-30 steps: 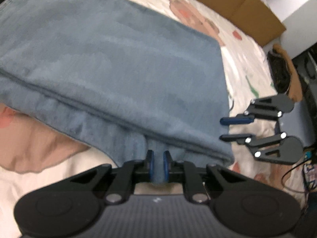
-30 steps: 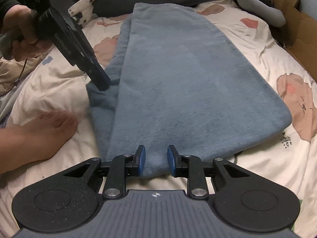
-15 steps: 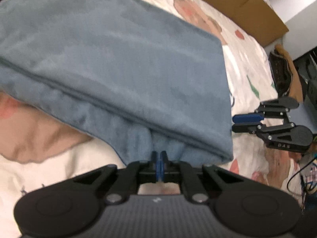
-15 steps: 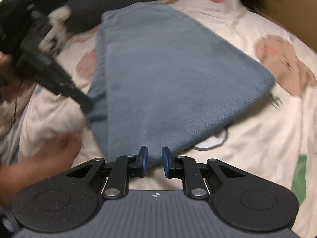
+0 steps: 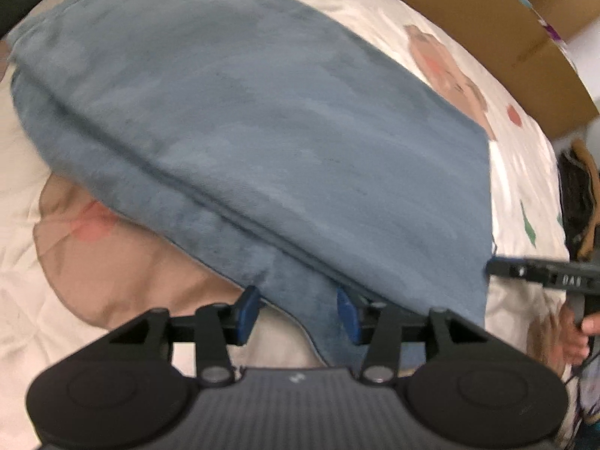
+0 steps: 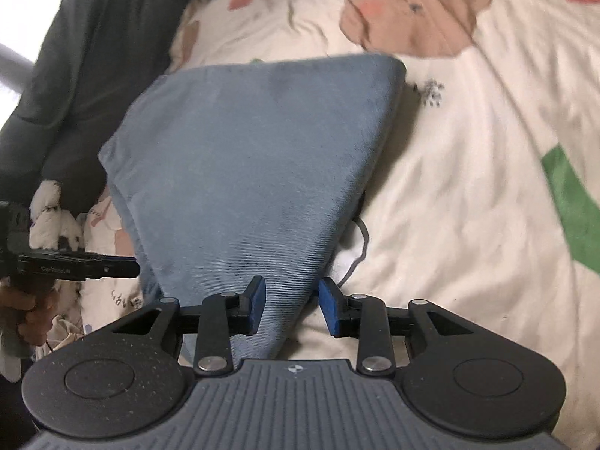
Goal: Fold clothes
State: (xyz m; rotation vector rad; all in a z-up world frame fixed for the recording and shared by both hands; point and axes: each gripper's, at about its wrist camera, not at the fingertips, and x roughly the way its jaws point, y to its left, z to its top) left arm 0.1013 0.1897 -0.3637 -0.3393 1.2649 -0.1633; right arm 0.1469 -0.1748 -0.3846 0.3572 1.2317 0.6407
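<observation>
Blue fleece garment (image 5: 262,120) lies doubled on bedsheet (image 6: 468,150); looks soft, limp, thick, probably grippy. Left gripper (image 5: 296,311) and right gripper (image 6: 290,309) both spread, straddling near edge, holding nothing. Best hold: layered corners.

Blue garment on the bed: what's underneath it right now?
The blue garment lies on the cream printed bedsheet. A thin cord emerges from under its right edge. Its own lower layer shows along one side. Anything else beneath is covered.
</observation>
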